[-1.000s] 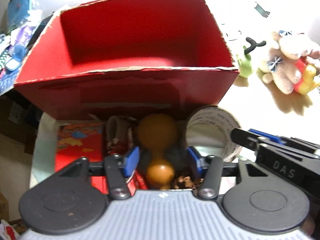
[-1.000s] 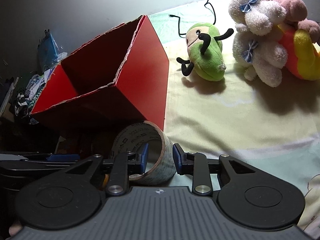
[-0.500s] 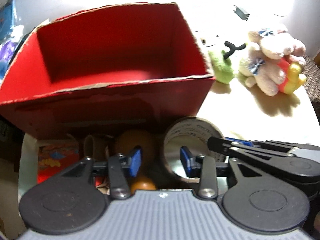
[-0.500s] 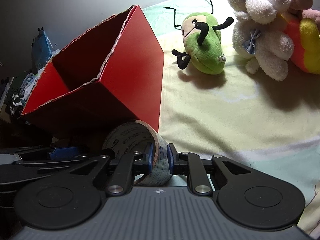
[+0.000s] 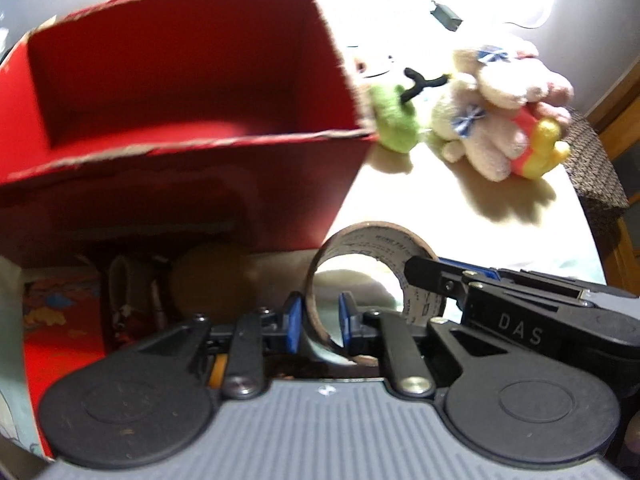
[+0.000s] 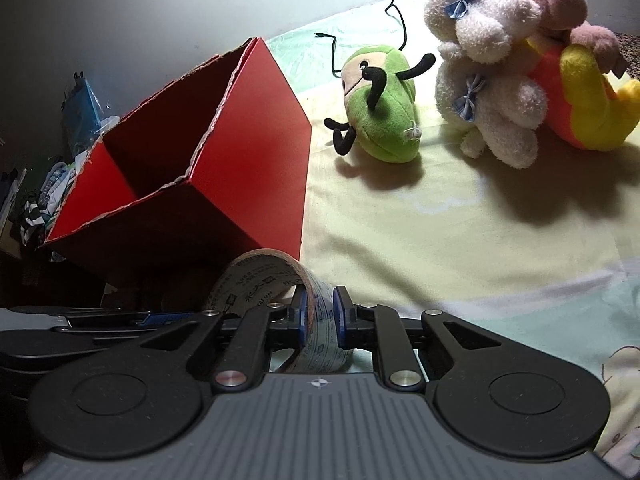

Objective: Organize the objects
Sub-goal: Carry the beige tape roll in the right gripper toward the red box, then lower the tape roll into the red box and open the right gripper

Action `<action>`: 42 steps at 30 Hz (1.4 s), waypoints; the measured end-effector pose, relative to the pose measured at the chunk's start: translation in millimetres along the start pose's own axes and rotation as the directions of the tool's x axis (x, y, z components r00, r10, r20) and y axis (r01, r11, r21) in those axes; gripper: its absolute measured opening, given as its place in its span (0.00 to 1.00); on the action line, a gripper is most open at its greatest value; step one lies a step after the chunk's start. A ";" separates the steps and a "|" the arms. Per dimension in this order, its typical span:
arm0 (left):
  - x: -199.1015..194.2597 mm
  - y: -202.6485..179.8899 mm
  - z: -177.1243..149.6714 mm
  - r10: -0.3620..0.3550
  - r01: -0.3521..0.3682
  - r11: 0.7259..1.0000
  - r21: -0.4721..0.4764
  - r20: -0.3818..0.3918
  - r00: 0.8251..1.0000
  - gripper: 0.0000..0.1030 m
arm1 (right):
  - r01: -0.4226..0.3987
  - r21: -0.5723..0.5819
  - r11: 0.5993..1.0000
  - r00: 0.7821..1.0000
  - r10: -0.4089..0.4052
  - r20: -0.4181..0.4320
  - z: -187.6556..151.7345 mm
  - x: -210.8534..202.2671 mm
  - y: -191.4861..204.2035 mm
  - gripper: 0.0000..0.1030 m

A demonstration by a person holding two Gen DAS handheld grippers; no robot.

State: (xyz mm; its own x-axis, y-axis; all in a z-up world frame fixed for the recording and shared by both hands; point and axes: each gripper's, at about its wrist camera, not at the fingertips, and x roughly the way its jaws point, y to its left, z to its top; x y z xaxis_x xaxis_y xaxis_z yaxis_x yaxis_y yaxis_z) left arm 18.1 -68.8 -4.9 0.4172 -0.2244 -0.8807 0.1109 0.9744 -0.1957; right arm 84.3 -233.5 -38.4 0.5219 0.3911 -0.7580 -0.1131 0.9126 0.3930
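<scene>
Two grippers met on one tape roll (image 5: 372, 276) | right gripper (image 6: 320, 316) clenched its wall | left gripper (image 5: 319, 320) straddled the opposite wall, contact unclear | roll just before red box (image 5: 180, 92), apparently steadied for lifting in.

- "DAS" in pale raised letters on the black body of the right gripper (image 5: 520, 330), lower right of the left wrist view.
- Rows of small dark print on the white inner face of the tape roll (image 6: 276, 284), lower centre of the right wrist view; too small and curved to read.
- Same print along the roll's rim in the left wrist view, blurred, unreadable.
</scene>
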 end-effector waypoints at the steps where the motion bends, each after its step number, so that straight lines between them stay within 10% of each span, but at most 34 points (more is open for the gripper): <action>1: -1.9 -4.0 1.1 -0.009 0.009 1.000 0.012 0.006 1.000 0.13 | 0.003 -0.001 1.000 1.000 -0.003 0.011 0.8 -4.7 -2.0 0.14; 13: -48.3 -61.6 23.6 -0.119 0.092 0.982 0.165 0.161 0.980 0.12 | -0.008 0.024 1.000 0.975 0.002 0.223 25.4 -75.6 -27.6 0.14; 22: -95.4 -36.9 57.6 -0.099 0.057 0.989 0.136 0.322 0.941 0.12 | -0.082 -0.086 0.993 0.931 0.107 0.348 68.9 -88.8 10.2 0.15; 30: -99.3 40.6 83.8 -0.038 0.021 0.998 0.052 0.346 0.937 0.12 | -0.114 -0.162 0.980 0.954 0.153 0.259 104.4 -38.0 66.5 0.14; 42: -11.4 125.0 106.7 -0.025 0.029 0.999 -0.024 0.168 0.986 0.12 | 0.019 -0.197 0.980 1.000 -0.017 0.015 125.6 70.0 110.5 0.13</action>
State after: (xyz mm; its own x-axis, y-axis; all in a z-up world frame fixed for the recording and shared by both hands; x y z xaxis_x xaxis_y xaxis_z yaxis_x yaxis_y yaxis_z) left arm 123.4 53.8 26.7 0.5597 -0.2481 -0.7907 0.1013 0.9675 -0.2319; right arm 214.6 -120.3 17.3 0.5363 0.3739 -0.7567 -0.2674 0.9256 0.2679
